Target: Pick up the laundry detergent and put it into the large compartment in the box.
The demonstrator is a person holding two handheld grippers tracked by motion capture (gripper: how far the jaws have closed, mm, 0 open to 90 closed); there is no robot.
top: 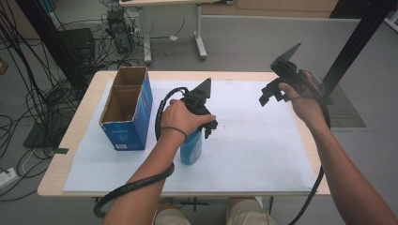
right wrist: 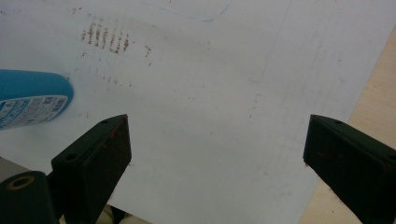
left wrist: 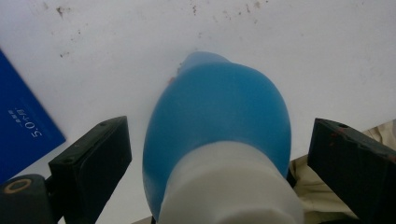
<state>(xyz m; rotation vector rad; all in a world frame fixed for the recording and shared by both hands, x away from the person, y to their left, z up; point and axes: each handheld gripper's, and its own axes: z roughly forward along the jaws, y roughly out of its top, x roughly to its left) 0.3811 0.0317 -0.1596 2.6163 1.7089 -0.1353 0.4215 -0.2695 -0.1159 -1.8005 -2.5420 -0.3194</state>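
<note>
A blue bottle (top: 191,147) with a white cap (left wrist: 229,186) stands on the white mat (top: 253,145) near the table's front middle. My left gripper (top: 209,127) hovers right over its top, pointing down. In the left gripper view the bottle (left wrist: 219,102) rises between the jaws, which stand wide apart on either side of the neck with a gap on each side, so my left gripper (left wrist: 219,135) is open. My right gripper (top: 271,93) is held in the air over the mat's back right. It (right wrist: 217,140) is open and holds nothing; the bottle's base (right wrist: 28,98) shows at the left.
An open-topped blue cardboard box (top: 129,110) stands on the mat's left side, and its blue wall (left wrist: 23,126) is close to the left gripper. The wooden table edge (right wrist: 373,107) lies just beyond the mat. Cables and table legs are on the floor behind.
</note>
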